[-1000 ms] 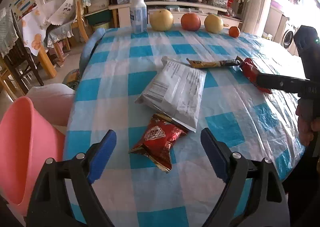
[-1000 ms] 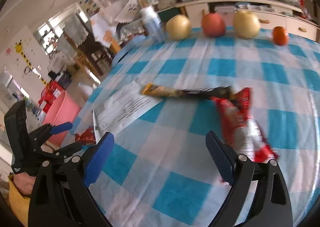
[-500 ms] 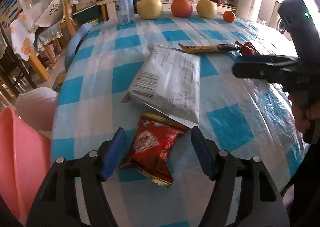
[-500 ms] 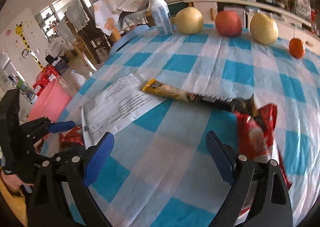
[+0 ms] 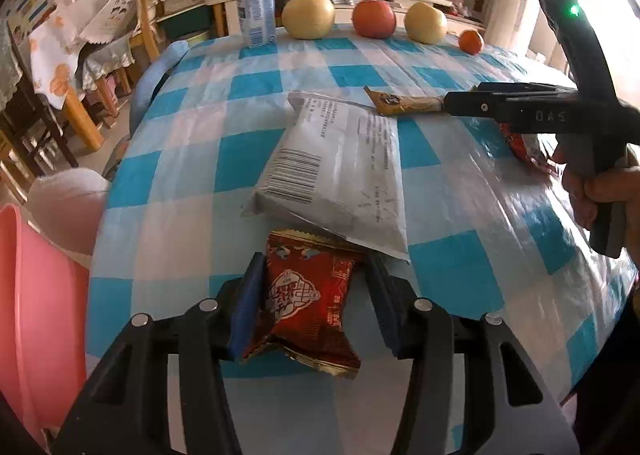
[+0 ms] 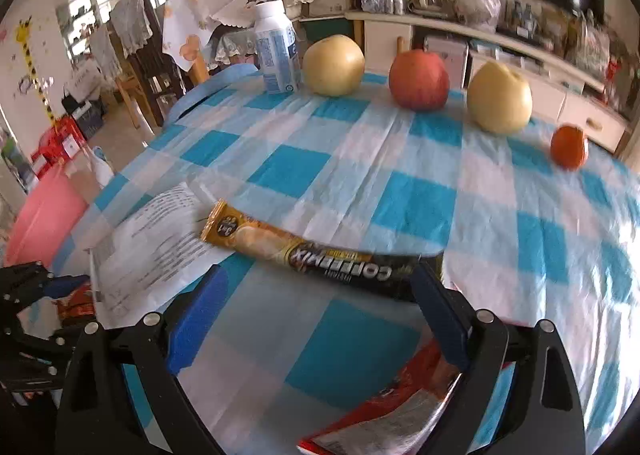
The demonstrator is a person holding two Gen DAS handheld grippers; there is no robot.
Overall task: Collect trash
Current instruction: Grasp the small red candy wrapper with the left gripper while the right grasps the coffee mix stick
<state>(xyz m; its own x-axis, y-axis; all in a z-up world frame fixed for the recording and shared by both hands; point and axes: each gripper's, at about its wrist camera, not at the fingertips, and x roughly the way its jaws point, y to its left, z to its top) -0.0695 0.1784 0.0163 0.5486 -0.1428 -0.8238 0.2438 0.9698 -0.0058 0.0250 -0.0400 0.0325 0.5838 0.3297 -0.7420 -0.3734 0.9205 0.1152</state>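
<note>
Across the checkered table (image 5: 180, 159), a white mailer bag (image 5: 340, 171) lies mid-frame overlapping the top edge of the red snack wrapper (image 5: 308, 295), with a pink bin (image 5: 36, 315) at lower left and fruit plus a milk bottle (image 5: 254, 11) along the far edge. Left tool (image 5: 312, 307) has just been closing, wrapper between its fingers, left pad touching and right pad just shy. Right tool (image 6: 320, 319) hangs wide open, gripping nothing, the coffee-mix stick (image 6: 304, 251) just beyond its fingertips.

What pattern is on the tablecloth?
The tablecloth is a blue and white check, clearest in the right wrist view.
</note>
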